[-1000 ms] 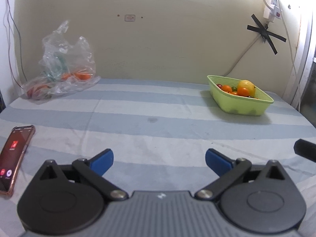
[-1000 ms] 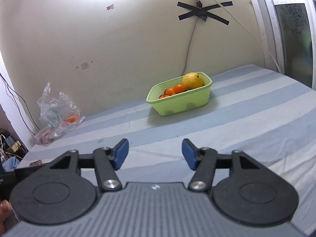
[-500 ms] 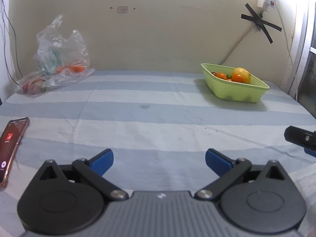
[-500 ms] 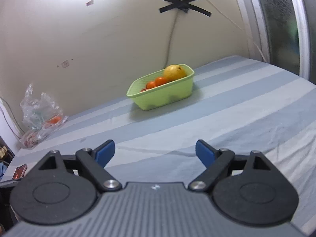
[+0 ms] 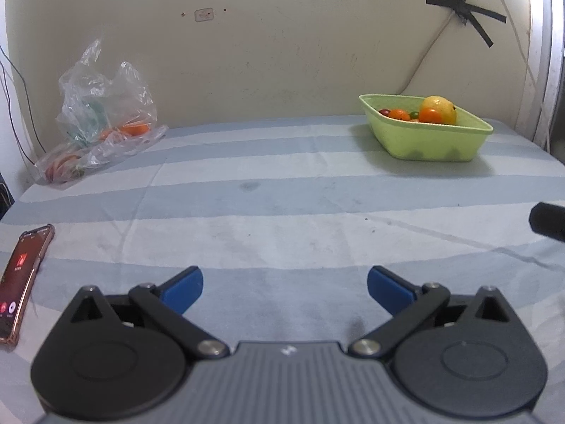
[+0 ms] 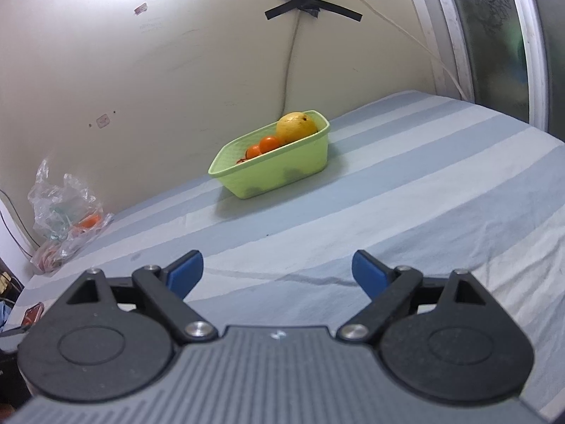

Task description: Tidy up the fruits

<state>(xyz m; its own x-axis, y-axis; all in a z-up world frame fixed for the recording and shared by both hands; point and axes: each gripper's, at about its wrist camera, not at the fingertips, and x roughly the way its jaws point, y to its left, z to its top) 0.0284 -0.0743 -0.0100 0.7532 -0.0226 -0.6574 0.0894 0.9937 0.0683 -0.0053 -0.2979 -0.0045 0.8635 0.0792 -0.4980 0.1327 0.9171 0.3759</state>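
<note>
A light green basket (image 5: 427, 141) (image 6: 279, 173) stands at the back of the striped bed near the wall. In it lie a big yellow fruit (image 5: 439, 107) (image 6: 296, 127) and small orange fruits (image 5: 429, 116) (image 6: 269, 143). A crumpled clear plastic bag (image 5: 102, 120) (image 6: 67, 219) with orange fruit inside lies at the back left. My left gripper (image 5: 285, 288) is open over bare sheet, far short of both. My right gripper (image 6: 278, 272) has its jaws wide and still opening, with nothing between them; the basket lies well ahead of it.
A phone (image 5: 21, 279) with a lit screen lies on the sheet at the left edge. A black part of the other gripper (image 5: 549, 224) shows at the right edge of the left wrist view. A cable taped to the wall and a window frame (image 6: 494, 35) stand at the right.
My right gripper's jaws have spread from half apart to wide. Both views have shifted a little forward and down over the sheet. The basket and bag have not moved.
</note>
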